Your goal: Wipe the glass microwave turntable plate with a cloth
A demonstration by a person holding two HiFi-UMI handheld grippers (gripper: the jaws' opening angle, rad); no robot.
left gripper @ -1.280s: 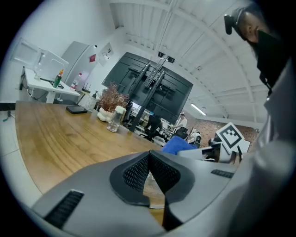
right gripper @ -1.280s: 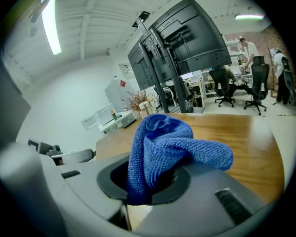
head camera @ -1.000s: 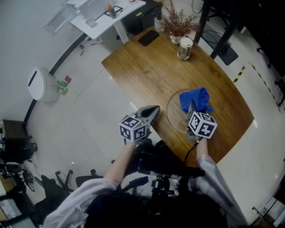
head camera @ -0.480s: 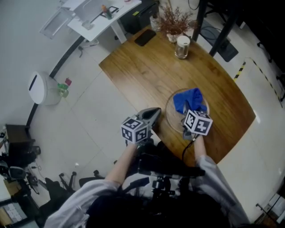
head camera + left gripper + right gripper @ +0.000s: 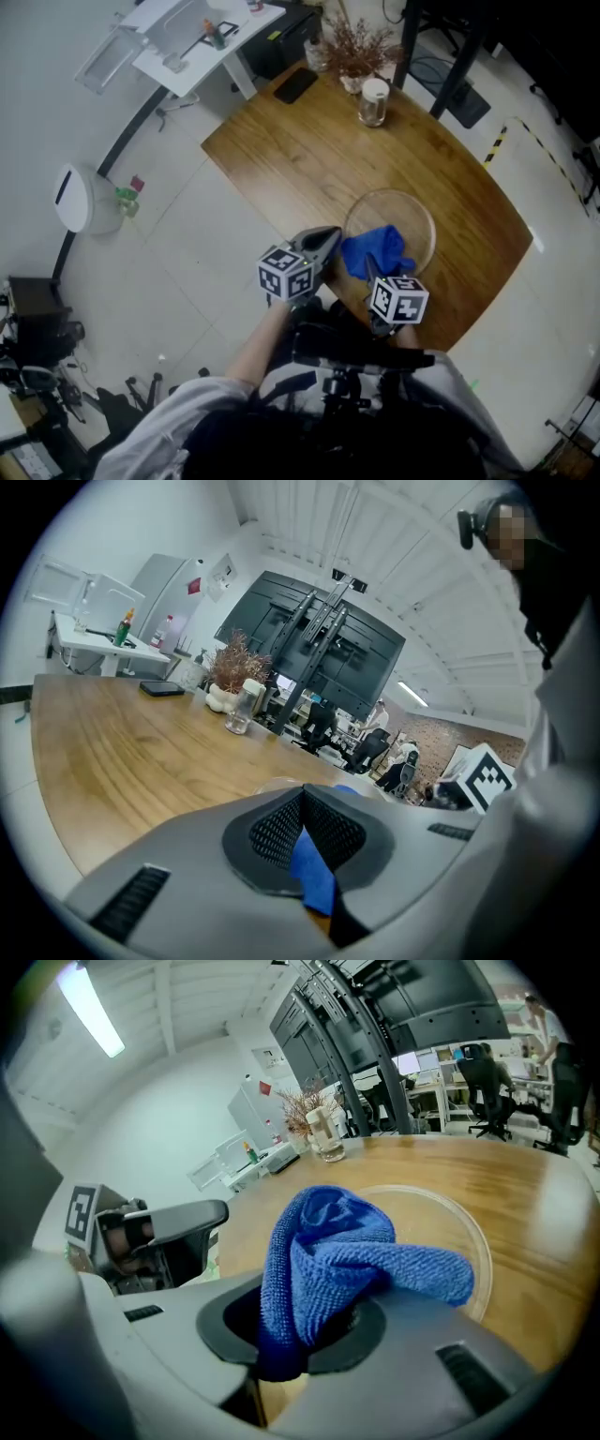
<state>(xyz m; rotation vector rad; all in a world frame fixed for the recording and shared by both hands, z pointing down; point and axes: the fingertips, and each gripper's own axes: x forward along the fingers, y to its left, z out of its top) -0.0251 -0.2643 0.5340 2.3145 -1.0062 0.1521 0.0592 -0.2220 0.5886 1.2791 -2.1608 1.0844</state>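
Note:
The round glass turntable plate [image 5: 413,212] lies flat on the wooden table [image 5: 281,150], near its front edge. A blue cloth [image 5: 373,251] is bunched on the plate's near-left rim, with my right gripper [image 5: 377,273] shut on it. In the right gripper view the cloth [image 5: 347,1251] bulges up out of the right gripper [image 5: 309,1321], and the plate [image 5: 450,1213] spreads out beyond it. My left gripper [image 5: 323,237] hovers at the table's edge just left of the cloth. Its jaws are shut with nothing in them. The left gripper view shows the left gripper [image 5: 302,803] and a strip of blue beyond its pads.
A glass jar [image 5: 372,101], a vase of dried twigs [image 5: 354,49] and a black phone [image 5: 294,85] stand at the table's far end. A white desk [image 5: 202,37] is beyond. A white round bin [image 5: 75,199] sits on the tiled floor, left.
My right gripper has dragged the blue cloth from the middle of the plate towards me and to the left, onto the near rim. The left gripper has stayed where it was.

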